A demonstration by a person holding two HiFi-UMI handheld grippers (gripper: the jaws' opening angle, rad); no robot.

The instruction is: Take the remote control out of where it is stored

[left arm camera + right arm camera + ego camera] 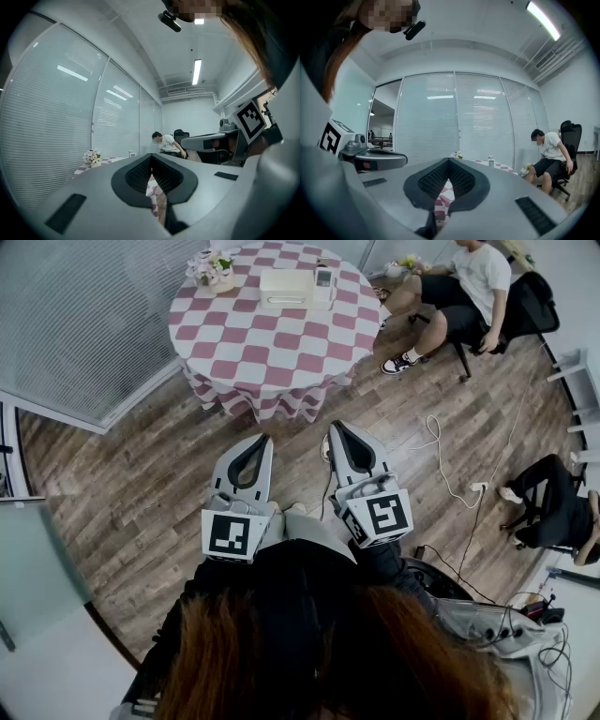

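The remote control [323, 282], as best I can judge, is the small pale upright piece at the far side of the checked desk [272, 343], just beside the white box [286, 287]; it is too small for me to be sure. My left claw [262, 440] and right claw [335, 427] are both pressed together and empty, well short of the desk. The risks I see are reaching it with claws unopened and toppling it, lifting whatever stores it along with it, or brushing the flower pot [214, 270].
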